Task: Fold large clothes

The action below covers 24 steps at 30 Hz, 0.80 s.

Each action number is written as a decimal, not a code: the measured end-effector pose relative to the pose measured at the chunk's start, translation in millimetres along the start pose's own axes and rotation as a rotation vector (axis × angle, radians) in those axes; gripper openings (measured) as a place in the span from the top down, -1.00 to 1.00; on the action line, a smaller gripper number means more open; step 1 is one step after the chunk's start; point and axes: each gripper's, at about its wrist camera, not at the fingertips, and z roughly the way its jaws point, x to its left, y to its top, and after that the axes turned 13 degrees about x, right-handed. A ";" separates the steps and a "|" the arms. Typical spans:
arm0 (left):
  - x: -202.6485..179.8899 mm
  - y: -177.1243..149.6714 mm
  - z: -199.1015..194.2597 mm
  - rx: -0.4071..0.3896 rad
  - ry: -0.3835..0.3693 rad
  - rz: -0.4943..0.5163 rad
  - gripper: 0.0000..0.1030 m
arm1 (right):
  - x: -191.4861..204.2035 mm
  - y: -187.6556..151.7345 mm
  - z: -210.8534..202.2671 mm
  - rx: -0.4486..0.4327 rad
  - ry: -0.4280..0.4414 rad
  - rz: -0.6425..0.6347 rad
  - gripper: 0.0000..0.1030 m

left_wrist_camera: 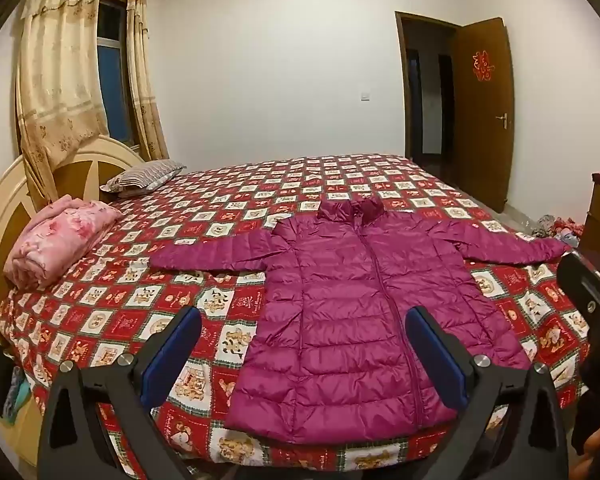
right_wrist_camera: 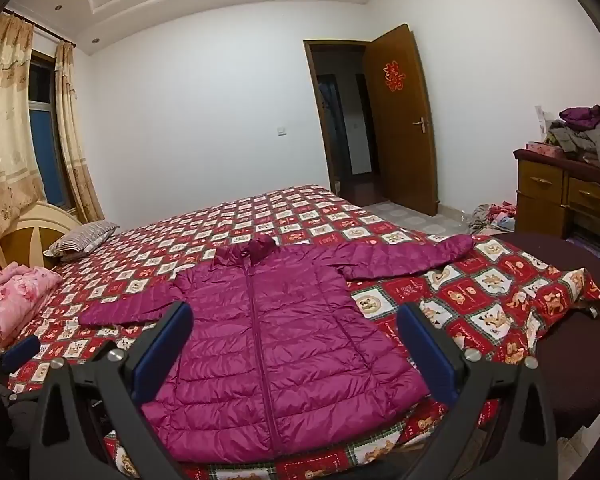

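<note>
Cut off: bed bottom edge, behind gripper frames.
Jacket: magenta, quilted, zipped, flat, sleeves outspread.
Left gripper: spread, empty.
Right gripper: spread, empty.

**Two wrist cameras look across the bed from its near edge**

The left wrist camera looks forward and slightly down between its own wide-spread black fingers with blue pads, from the near edge of the bed with the red and white checked bedspread. The magenta quilted puffer jacket lies close before it, right of centre.

The right wrist camera stands beside it, further right, facing the same way, with the jacket left of centre.

Both views share the jacket, the bed, the open brown wooden door and the beige curtained window. Each view catches part of the other gripper at its edge.
</note>
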 end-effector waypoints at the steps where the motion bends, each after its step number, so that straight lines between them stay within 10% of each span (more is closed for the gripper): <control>1: -0.2 0.3 0.9 0.004 -0.008 0.000 -0.98 | -0.2 -0.2 -0.2 -0.001 -0.002 -0.003 -1.00; 24: 6.2 -7.5 -42.7 -0.150 -0.060 -0.014 -0.98 | -4.4 1.9 -22.0 -0.080 -0.017 0.003 -1.00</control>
